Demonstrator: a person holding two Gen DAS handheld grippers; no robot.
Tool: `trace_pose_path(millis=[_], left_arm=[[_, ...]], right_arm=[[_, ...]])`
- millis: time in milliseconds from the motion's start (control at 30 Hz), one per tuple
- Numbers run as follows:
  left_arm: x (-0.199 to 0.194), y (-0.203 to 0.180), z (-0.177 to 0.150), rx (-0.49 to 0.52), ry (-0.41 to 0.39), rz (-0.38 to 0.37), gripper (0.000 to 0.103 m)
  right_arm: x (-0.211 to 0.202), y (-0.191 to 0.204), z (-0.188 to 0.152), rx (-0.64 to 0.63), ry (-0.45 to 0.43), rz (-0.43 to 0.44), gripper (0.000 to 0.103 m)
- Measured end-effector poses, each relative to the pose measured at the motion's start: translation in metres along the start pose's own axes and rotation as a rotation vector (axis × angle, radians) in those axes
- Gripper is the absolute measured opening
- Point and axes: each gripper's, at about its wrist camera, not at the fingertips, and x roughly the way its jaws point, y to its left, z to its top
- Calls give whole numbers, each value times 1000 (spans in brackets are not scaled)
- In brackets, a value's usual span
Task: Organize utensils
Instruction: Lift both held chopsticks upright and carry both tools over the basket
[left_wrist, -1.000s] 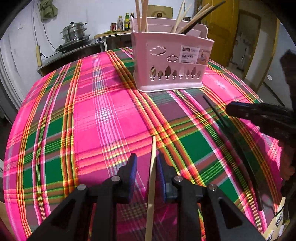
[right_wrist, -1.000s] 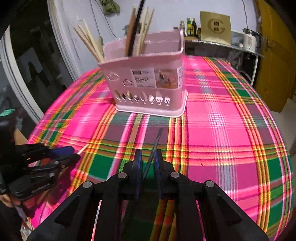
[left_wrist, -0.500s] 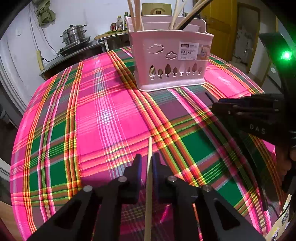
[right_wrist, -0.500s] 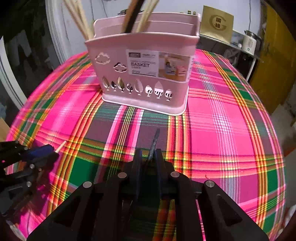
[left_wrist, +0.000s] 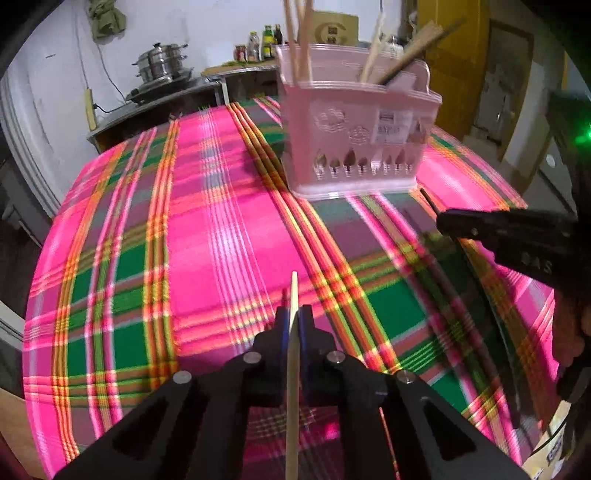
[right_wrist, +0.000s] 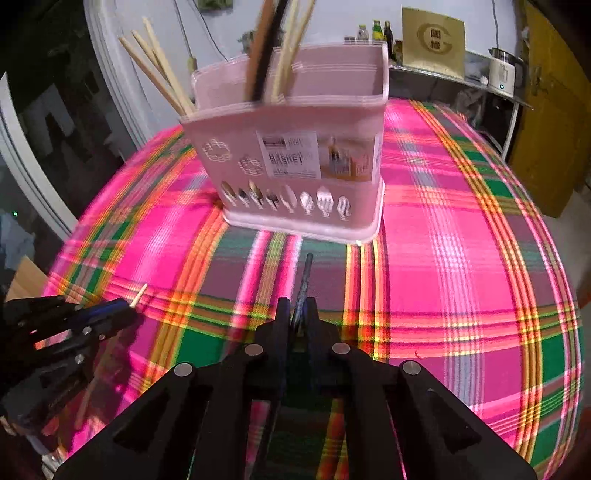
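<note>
In the left wrist view the left gripper (left_wrist: 292, 319) sits at 6 o'clock with its 2 jaws pressed tight on a pale wooden chopstick (left_wrist: 293, 354), which runs between the blue-lined fingers (left_wrist: 283, 325) and pokes out a short way toward 12 o'clock over the plaid tablecloth (left_wrist: 192, 229). The pink utensil basket (left_wrist: 354, 147) stands on the cloth at about 1 o'clock, well apart from this gripper, with several wooden chopsticks standing in it — some on its left side, some on its right. In the right wrist view the right gripper (right_wrist: 297, 314) is also at 6 o'clock, its jaws clamped narrow on a dark chopstick (right_wrist: 304, 280) whose tip points at 12 o'clock toward the basket's base, near it but not touching. The basket there fills the upper centre, label facing the camera. The left gripper appears at 9 o'clock of that view with the pale stick's tip showing. A steel steamer pot (left_wrist: 160, 64) sits on a counter behind, at 11 o'clock — blurred.
</note>
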Motion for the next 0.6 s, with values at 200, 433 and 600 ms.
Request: trace_pose_path(millis=[200, 433, 600], left_arm=[[-41, 6, 20, -43, -113, -17, 6], [-84, 7, 42, -53, -214, -36, 6], [-105, 3, 50, -48, -258, -47, 6]], right_arm=[[-43, 7, 15, -15, -102, 45, 6], [-90, 7, 26, -23, -215, 85, 5], [-116, 10, 31, -31, -276, 97, 5]])
